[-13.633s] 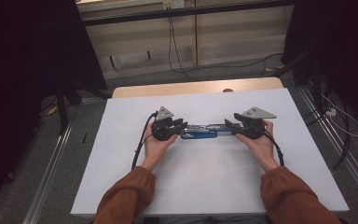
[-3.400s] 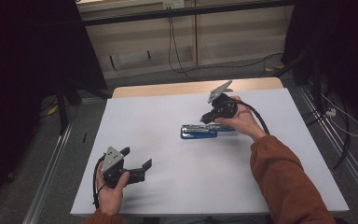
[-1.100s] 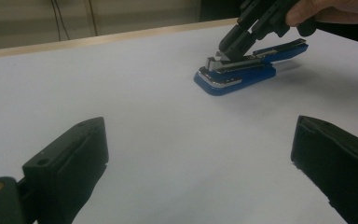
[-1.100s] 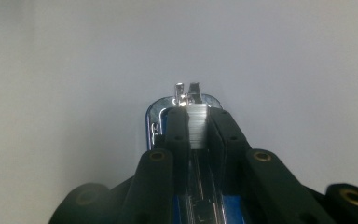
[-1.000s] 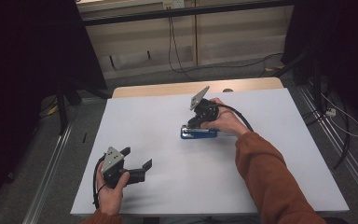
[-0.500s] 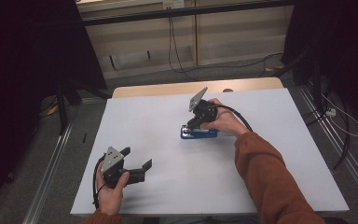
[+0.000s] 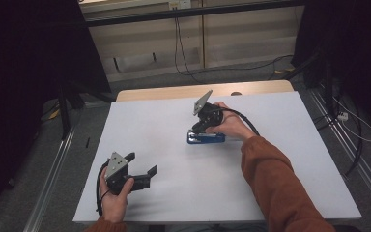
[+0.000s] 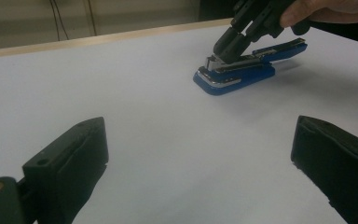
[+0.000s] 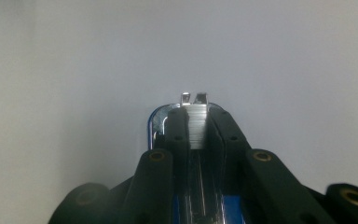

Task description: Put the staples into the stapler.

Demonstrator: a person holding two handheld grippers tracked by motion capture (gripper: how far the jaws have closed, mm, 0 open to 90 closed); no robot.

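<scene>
A blue stapler [image 7: 211, 139] lies flat in the middle of the white table [image 7: 280, 159]. My right gripper [image 7: 196, 129] points down onto its left end. In the right gripper view the right gripper [image 9: 197, 122] has its jaws pressed on both sides of the ribbed silver staple strip [image 9: 197, 133], inside the stapler's blue nose [image 9: 154, 122]. The left gripper view shows the stapler [image 8: 242, 74] and those fingertips [image 8: 228, 45] on its metal front. My left gripper [image 7: 142, 163] rests near the table's front left, open with nothing between its jaws [image 8: 200, 154].
The table's wooden far edge [image 7: 174, 92] runs behind the stapler. Cables [image 7: 183, 53] hang on the wall behind, and dark stands flank the table. White tabletop lies between the two grippers.
At first both grippers were on the stapler. Since then the left one has gone to the front left, and the right one has moved from the stapler's right end to its left end. Nothing moved in the last second.
</scene>
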